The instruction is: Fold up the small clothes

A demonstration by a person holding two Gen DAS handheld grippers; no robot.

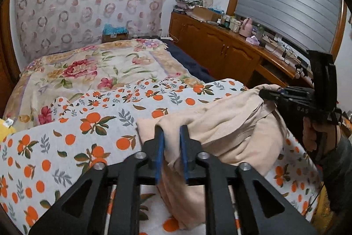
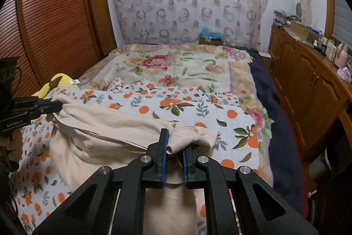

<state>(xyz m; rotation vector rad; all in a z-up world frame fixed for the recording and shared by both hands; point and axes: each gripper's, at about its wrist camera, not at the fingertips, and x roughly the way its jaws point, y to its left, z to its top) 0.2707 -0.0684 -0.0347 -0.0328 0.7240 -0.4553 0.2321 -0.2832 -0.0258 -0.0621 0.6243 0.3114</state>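
Note:
A beige garment (image 1: pixel 228 129) hangs lifted over the orange-print sheet (image 1: pixel 72 142), held at two ends. My left gripper (image 1: pixel 171 131) is shut on one corner of it; cloth drapes down between and below the blue pads. It also shows in the right wrist view (image 2: pixel 55 106) at the left, pinching the cloth. My right gripper (image 2: pixel 176 144) is shut on a bunched edge of the garment (image 2: pixel 105 124). It appears in the left wrist view (image 1: pixel 264 94) at the right, gripping the far end.
A floral blanket (image 2: pixel 176 65) covers the far half of the bed. A wooden cabinet (image 1: pixel 220 45) with bottles and clutter runs along the right. A wooden wardrobe (image 2: pixel 55 21) stands on the left. A yellow item (image 2: pixel 59 80) lies by the bed's left edge.

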